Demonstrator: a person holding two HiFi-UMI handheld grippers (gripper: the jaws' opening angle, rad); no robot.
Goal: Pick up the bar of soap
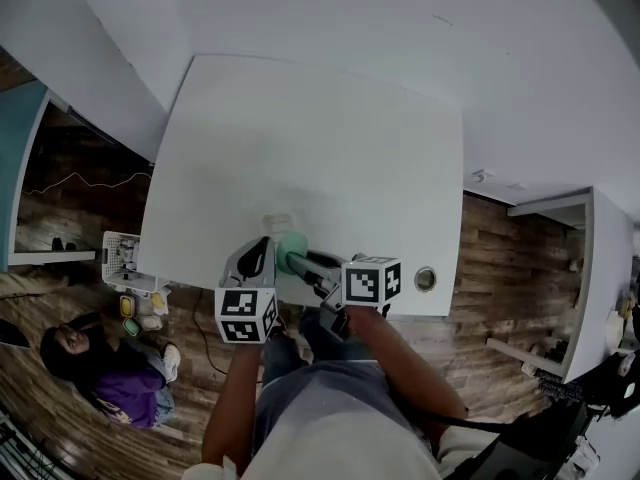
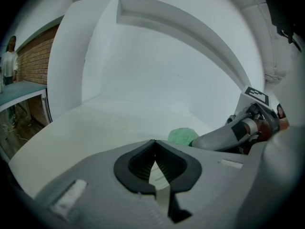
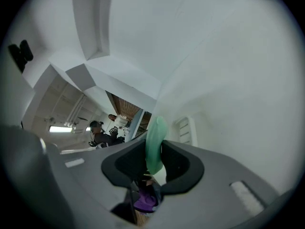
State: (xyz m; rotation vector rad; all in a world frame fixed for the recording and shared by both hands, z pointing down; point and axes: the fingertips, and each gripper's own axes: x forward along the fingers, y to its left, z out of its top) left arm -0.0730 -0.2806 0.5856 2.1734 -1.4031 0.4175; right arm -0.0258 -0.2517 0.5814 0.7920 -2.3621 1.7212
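The bar of soap [image 1: 293, 249] is pale green and rounded. My right gripper [image 1: 291, 259] is shut on it, lifted just above the white table [image 1: 330, 148] near the front edge. In the right gripper view the soap [image 3: 155, 144] stands on edge between the dark pads, tilted with the rolled gripper. A small pale soap dish [image 1: 278, 223] lies on the table just beyond it, also seen as the ribbed dish [image 3: 185, 130]. My left gripper [image 1: 262, 244] hovers to the left of the soap, its tips [image 2: 153, 143] meeting with nothing held. From there the soap [image 2: 183, 136] shows to the right.
The table's near edge runs under both grippers, with a round cable hole [image 1: 425, 279] at its right. A white cart [image 1: 125, 258] stands off the left corner. A person [image 1: 100, 363] sits on the wooden floor at lower left. White walls close the far side.
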